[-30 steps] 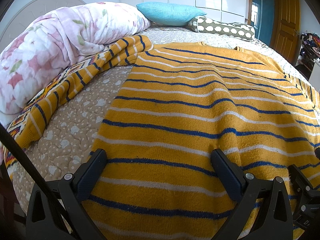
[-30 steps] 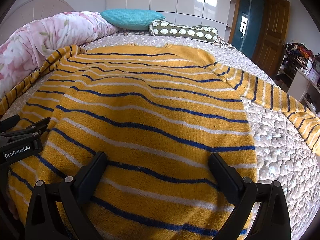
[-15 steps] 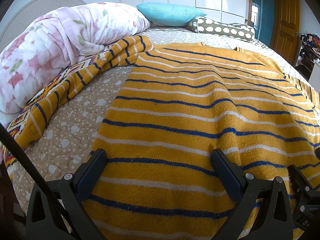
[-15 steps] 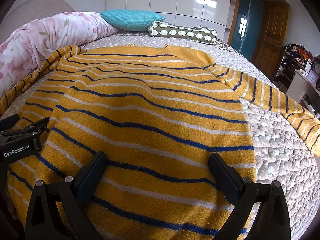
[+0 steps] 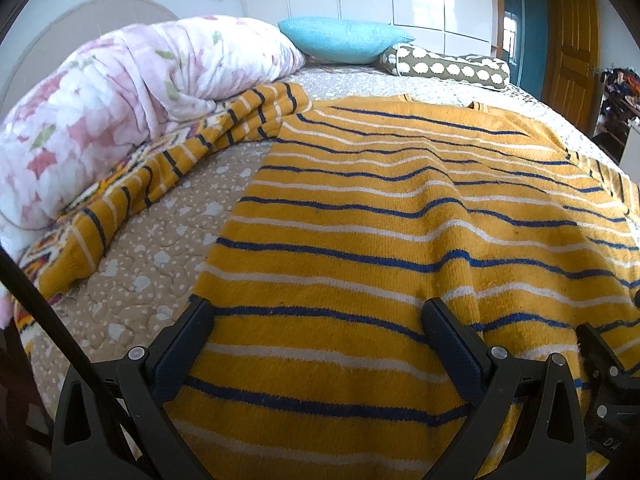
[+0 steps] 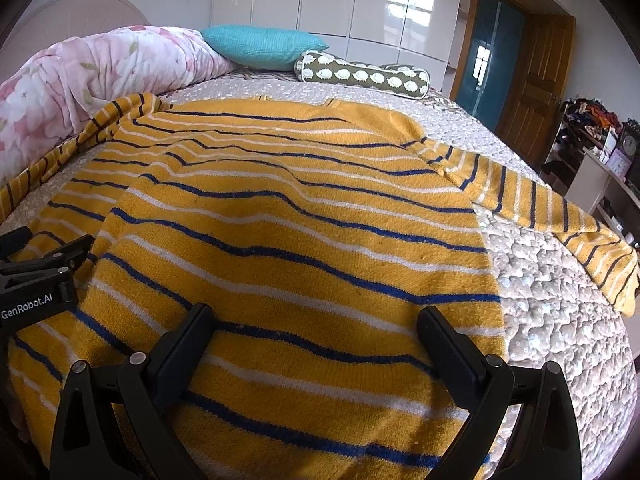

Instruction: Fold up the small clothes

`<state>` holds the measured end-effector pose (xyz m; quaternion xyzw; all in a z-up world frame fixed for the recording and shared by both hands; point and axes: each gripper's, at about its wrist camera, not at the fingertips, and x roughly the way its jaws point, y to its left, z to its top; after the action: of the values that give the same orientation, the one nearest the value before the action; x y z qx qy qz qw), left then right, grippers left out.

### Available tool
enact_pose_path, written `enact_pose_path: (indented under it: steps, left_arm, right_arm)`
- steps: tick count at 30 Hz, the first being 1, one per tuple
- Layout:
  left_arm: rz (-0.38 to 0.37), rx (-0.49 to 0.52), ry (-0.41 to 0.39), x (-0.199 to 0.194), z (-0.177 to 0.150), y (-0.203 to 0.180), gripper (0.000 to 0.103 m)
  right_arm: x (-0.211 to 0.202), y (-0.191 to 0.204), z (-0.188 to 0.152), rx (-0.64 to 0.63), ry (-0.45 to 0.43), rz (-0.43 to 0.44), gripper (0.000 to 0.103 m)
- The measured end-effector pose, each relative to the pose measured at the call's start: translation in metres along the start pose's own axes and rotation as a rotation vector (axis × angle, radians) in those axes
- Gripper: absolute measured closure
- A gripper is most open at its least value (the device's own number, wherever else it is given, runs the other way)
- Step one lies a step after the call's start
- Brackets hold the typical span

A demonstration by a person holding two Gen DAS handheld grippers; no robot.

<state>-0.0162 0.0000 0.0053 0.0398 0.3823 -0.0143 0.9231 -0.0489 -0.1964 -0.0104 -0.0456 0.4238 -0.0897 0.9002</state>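
A: Where's the sweater (image 5: 400,216) right now?

B: Spread flat across the quilted bedspread (image 5: 160,248), hem end toward us at 6 o'clock, neckline off at 12 near the teal pillow (image 5: 340,38). One sleeve (image 5: 168,168) runs out toward 9 and 10 o'clock, climbing against the floral duvet (image 5: 120,92); the other sleeve (image 6: 560,220) trails off toward 3 o'clock in the right view

A: And the tongs?

B: Both spread wide, holding nothing. The left gripper (image 5: 316,320) sits over the hem region with its left finger at the garment's side edge, and the right gripper (image 6: 316,320) hovers over the opposite half of the hem, its right finger close to the other side edge. Whether the tips actually touch the knit, I can't tell

A: How will it behave when lifted?

B: I'd judge it a thick, soft knit: limp, fairly weighty for clothing, not slippery, nothing fragile. It already ripples near the middle, so it'll sag and stretch if hoisted from one point

A: So where to pinch?

B: At the hem corners, one per gripper, biting both layers. Alternatively take a sleeve at its cuff and shoulder seam to lay it inward first
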Motion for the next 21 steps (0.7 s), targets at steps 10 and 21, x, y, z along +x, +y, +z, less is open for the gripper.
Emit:
enact_pose_path:
  steps: [10,21]
  left_arm:
    - [-0.144,-0.042,0.033,-0.011,-0.001,0.030,0.011]
    - [0.001,-0.247,0.071,-0.028,0.015,0.206,0.023]
  right_arm:
    - [-0.007,0.009,-0.003,-0.041,-0.054,-0.058,0.000]
    - [-0.010,0.011,-0.005,-0.052,-0.080,-0.082,0.000]
